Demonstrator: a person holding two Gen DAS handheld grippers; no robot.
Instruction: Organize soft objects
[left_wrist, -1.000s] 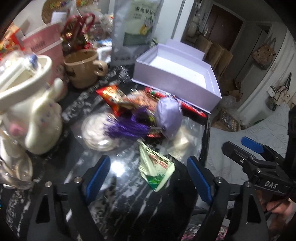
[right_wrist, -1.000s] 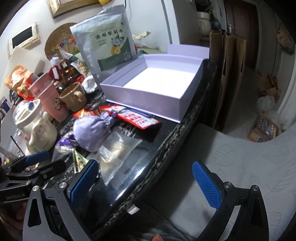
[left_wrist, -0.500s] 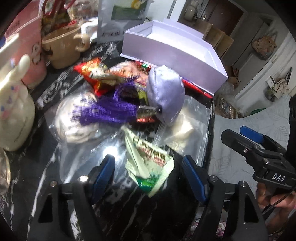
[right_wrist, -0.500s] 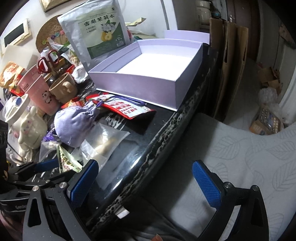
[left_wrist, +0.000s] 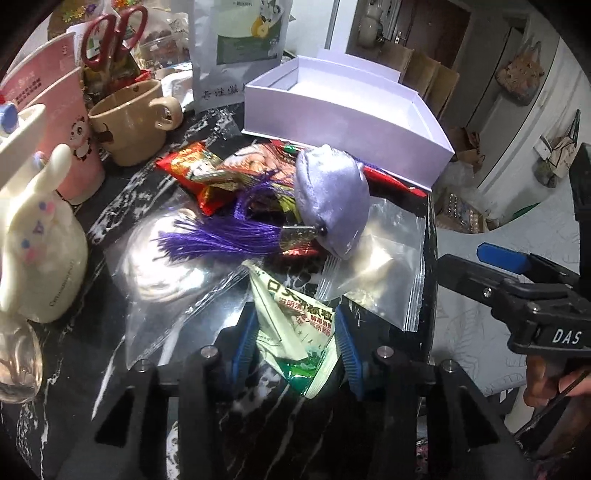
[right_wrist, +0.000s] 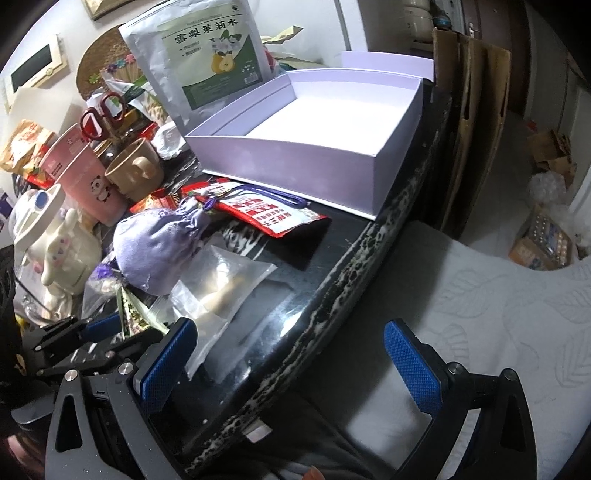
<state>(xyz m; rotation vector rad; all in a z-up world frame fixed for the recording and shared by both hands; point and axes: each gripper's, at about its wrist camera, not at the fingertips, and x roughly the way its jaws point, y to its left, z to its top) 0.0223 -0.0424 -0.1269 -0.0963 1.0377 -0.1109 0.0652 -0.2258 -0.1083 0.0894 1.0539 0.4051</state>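
A green and white snack packet (left_wrist: 291, 321) lies on the black marble table, and my left gripper (left_wrist: 295, 347) is closing on it, its blue pads touching both sides. The right wrist view shows that packet (right_wrist: 135, 317) at the far left. Behind it lie a purple satin pouch (left_wrist: 332, 199) with a tassel (left_wrist: 229, 236), two clear bags (left_wrist: 380, 266), and red snack packets (left_wrist: 192, 170). An open lavender box (left_wrist: 351, 122) stands at the back. My right gripper (right_wrist: 288, 339) hangs open over the table edge with nothing between its fingers.
A tan mug (left_wrist: 129, 122), a pink panda cup (left_wrist: 55, 110), a white rabbit-shaped jug (left_wrist: 33, 236), red scissors (left_wrist: 110, 33) and a tall silver pouch (left_wrist: 240, 44) crowd the back left. The table edge (right_wrist: 351, 277) runs diagonally beside a grey leaf-patterned cushion (right_wrist: 480, 314).
My left gripper came down over the green and white packet and its jaws went from wide to pinching it. The right gripper edged slightly toward the table.
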